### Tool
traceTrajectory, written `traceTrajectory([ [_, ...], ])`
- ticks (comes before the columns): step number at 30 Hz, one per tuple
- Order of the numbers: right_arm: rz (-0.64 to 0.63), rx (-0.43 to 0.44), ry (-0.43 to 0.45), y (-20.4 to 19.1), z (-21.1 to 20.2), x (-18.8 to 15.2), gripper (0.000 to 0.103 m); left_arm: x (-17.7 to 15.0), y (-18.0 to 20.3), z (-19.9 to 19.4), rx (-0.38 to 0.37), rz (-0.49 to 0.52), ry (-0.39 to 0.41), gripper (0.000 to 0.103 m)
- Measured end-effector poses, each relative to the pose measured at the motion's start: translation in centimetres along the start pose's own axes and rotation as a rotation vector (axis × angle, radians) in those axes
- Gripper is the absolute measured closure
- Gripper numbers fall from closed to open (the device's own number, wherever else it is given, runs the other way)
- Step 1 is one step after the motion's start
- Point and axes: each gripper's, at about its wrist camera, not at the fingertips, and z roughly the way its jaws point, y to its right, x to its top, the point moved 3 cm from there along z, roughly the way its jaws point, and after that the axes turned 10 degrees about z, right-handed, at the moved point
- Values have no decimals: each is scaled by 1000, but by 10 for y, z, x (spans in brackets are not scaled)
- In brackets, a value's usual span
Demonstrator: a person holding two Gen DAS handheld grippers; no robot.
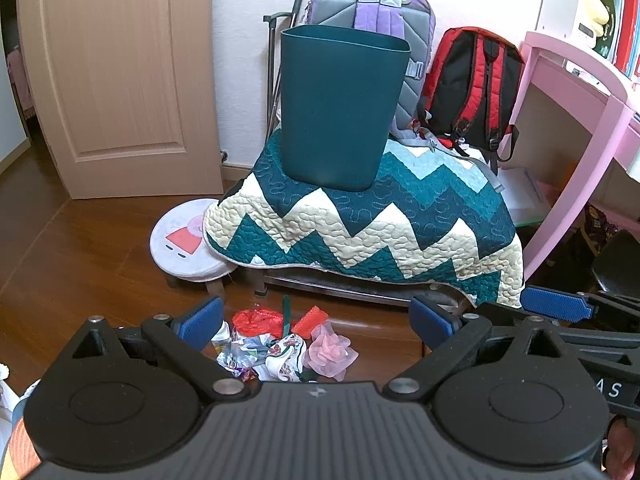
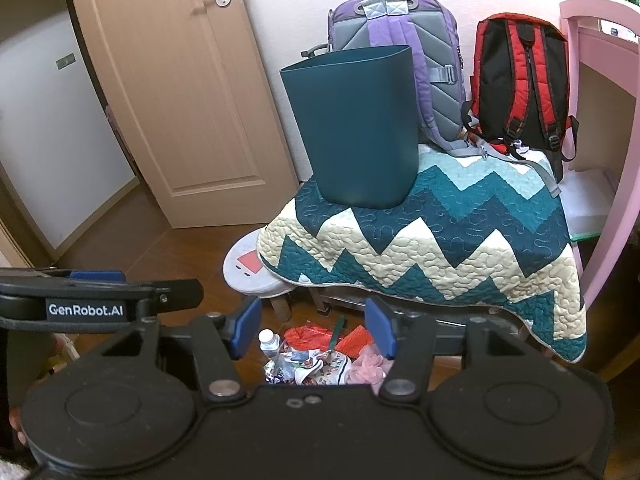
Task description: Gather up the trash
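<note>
Trash [image 1: 280,344] litters the wood floor [image 1: 80,248] below a quilt-covered bench [image 1: 360,224]; both grippers' fingers [image 1: 202,320] gape empty.

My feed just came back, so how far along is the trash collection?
Nothing looks collected yet. The teal bin stands upright on the zigzag quilt; its inside is hidden. Both the left gripper and right gripper are open and empty. The whole litter pile, with crumpled wrappers, red scraps and a small bottle, remains on the floor.
</note>
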Motion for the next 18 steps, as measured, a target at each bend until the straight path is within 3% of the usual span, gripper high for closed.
traceTrajectory([
  [18,-6,7,10,0,1,0,45,-3,-2,0,10,-14,14,3],
])
